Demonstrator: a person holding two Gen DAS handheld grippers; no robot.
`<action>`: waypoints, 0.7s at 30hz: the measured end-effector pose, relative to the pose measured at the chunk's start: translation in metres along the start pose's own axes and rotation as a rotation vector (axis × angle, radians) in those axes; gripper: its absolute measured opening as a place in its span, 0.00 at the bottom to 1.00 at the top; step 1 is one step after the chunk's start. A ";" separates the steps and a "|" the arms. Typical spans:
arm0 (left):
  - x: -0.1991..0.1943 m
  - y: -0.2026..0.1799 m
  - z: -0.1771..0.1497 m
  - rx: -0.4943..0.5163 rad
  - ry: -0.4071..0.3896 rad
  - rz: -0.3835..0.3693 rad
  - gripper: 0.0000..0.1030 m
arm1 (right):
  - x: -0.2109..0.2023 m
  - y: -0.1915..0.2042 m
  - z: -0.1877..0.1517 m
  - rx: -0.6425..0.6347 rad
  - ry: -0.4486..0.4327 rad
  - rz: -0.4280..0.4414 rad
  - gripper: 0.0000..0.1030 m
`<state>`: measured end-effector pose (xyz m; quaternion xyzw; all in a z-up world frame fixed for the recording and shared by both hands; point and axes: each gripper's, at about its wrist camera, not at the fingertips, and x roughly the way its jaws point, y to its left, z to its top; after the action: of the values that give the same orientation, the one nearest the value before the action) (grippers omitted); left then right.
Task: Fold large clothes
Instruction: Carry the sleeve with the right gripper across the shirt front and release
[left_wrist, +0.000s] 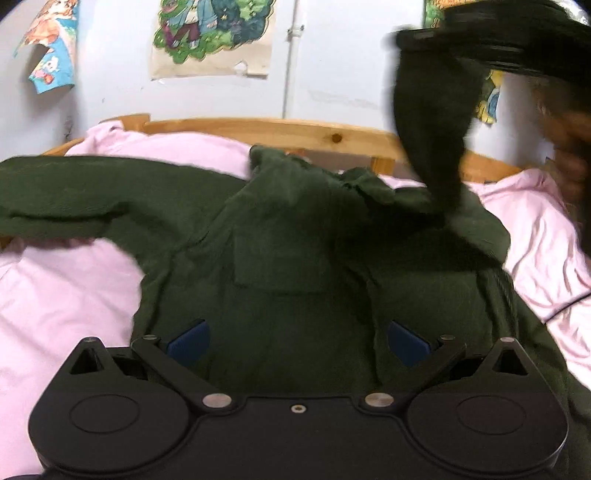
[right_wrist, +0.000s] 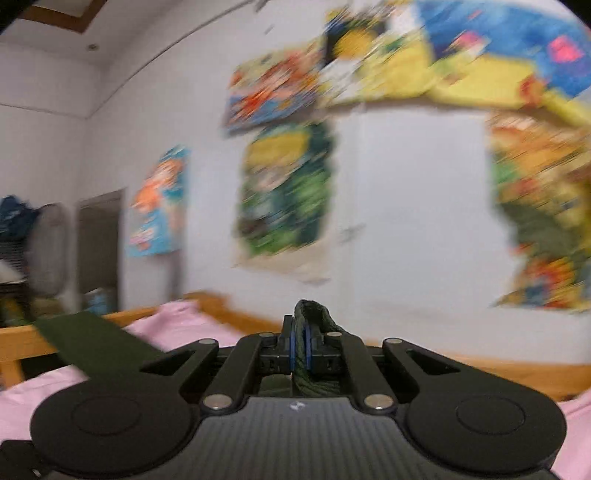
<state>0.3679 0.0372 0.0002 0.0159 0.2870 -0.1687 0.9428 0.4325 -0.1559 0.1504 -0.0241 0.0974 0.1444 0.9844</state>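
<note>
Ahead of the spread, empty left claw (left_wrist: 298, 341), the green shirt (left_wrist: 280, 258) lies across the pink bed (left_wrist: 62, 295). Its sleeve (right_wrist: 314, 325) is pinched in the closed right claw (right_wrist: 300, 347), raised high; a thin grip could slip and undo the fold.

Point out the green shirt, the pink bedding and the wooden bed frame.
green shirt (left_wrist: 280, 258): left wrist view, on its chest pocket.
pink bedding (left_wrist: 62, 295): left wrist view, bare patch under the spread sleeve.
wooden bed frame (left_wrist: 295, 133): left wrist view, on the headboard rail.
</note>
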 end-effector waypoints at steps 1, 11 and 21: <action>-0.001 0.002 -0.003 0.000 0.011 0.004 0.99 | 0.010 0.009 -0.004 0.001 0.029 0.029 0.06; 0.005 -0.001 -0.015 0.026 0.056 0.004 0.99 | 0.038 0.041 -0.076 -0.072 0.257 0.207 0.57; 0.035 -0.017 0.003 -0.042 -0.024 -0.020 0.99 | -0.005 -0.088 -0.103 -0.058 0.267 -0.126 0.92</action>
<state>0.3913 0.0103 -0.0152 -0.0090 0.2794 -0.1720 0.9446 0.4337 -0.2490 0.0520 -0.0777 0.2217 0.0805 0.9687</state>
